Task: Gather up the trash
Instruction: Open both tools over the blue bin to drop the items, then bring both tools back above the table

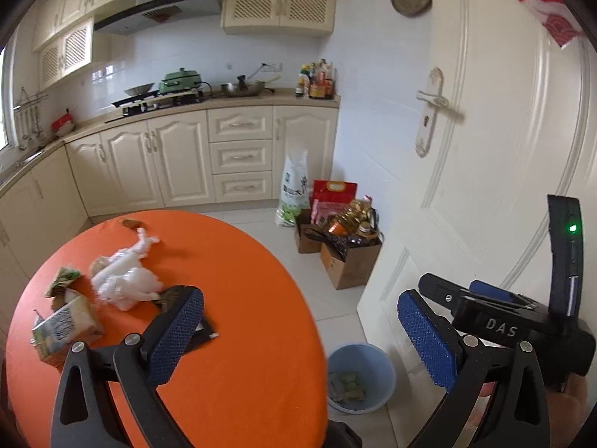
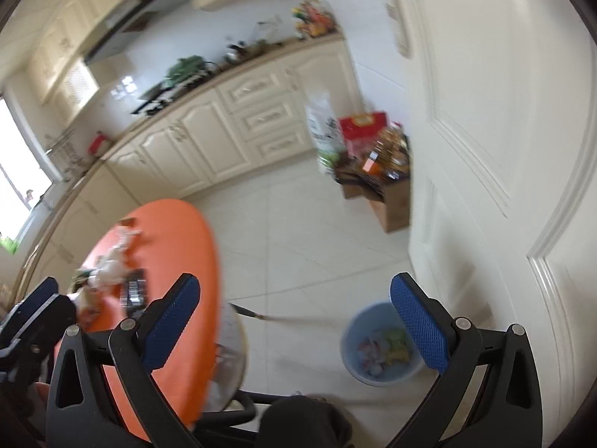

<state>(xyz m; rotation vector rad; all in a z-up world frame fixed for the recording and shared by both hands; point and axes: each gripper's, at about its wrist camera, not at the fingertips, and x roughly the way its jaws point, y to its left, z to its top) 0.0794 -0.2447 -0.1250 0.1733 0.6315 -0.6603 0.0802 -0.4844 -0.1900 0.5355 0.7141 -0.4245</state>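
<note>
Both grippers are gaping wide, holding nothing: left gripper [image 1: 298,339] hovering over orange table [image 1: 242,298], right gripper [image 2: 296,321] over floor. Trash is lying on table: plastic bag [image 1: 125,280], carton [image 1: 63,330], dark wrapper [image 1: 199,330]. Blue bin [image 2: 380,343] is holding scraps, probably wrappers.

White letters "DAS" stand on the right gripper [image 1: 481,310]

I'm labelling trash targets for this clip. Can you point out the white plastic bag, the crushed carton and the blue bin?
white plastic bag [image 1: 125,283]: left wrist view, on its crumpled middle.
crushed carton [image 1: 65,330]: left wrist view, on its printed side.
blue bin [image 2: 352,330]: right wrist view, on its near-left rim.
</note>
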